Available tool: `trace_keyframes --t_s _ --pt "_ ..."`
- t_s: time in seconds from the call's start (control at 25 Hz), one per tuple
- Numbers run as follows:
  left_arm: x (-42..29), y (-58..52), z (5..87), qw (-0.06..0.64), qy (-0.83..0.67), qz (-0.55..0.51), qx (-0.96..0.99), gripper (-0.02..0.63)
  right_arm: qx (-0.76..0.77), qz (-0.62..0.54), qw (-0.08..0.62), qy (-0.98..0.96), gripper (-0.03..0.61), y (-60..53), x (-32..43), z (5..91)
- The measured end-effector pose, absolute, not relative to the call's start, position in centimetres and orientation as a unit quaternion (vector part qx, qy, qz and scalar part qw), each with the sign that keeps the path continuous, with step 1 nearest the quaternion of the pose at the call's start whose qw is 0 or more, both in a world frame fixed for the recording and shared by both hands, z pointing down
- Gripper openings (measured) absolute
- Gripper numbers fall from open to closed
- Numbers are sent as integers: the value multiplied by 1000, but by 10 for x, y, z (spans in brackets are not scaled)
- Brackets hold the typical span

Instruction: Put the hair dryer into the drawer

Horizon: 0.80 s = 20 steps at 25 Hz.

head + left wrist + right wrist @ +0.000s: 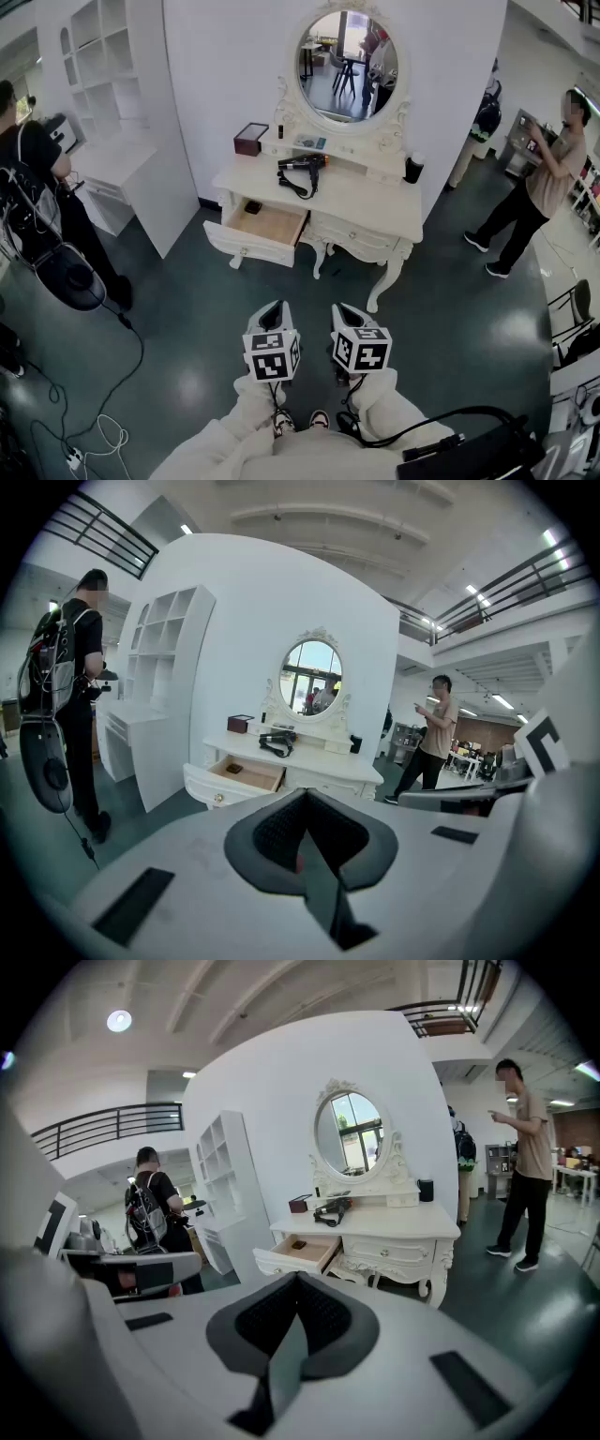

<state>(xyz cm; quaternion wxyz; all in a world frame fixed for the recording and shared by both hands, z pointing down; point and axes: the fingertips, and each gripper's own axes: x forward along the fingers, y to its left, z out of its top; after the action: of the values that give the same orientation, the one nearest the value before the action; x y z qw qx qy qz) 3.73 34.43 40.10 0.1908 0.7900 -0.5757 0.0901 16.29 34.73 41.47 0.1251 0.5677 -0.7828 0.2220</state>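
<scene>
A black hair dryer point(302, 165) with its cord lies on top of the white dressing table point(366, 202), below the oval mirror; it also shows small in the left gripper view point(275, 740) and the right gripper view point(332, 1207). The table's left drawer point(267, 225) stands pulled open, wooden inside, with a small dark item in its back corner. My left gripper point(275, 315) and right gripper point(348, 316) hang side by side well short of the table, over the dark floor. Both are shut with nothing between the jaws.
A dark red box point(250, 139) and a black cup point(413, 170) stand on the table. A person with a backpack point(42, 202) stands left by white shelves point(103, 84); another person point(539, 192) stands right. Cables point(89, 436) trail on the floor at lower left.
</scene>
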Motion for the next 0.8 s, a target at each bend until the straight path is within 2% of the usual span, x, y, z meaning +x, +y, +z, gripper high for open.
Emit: trace_keyframes --t_s 0.8 --pt "10 342 412 200 -557 88 802 6 588 242 119 -763 61 354 138 422"
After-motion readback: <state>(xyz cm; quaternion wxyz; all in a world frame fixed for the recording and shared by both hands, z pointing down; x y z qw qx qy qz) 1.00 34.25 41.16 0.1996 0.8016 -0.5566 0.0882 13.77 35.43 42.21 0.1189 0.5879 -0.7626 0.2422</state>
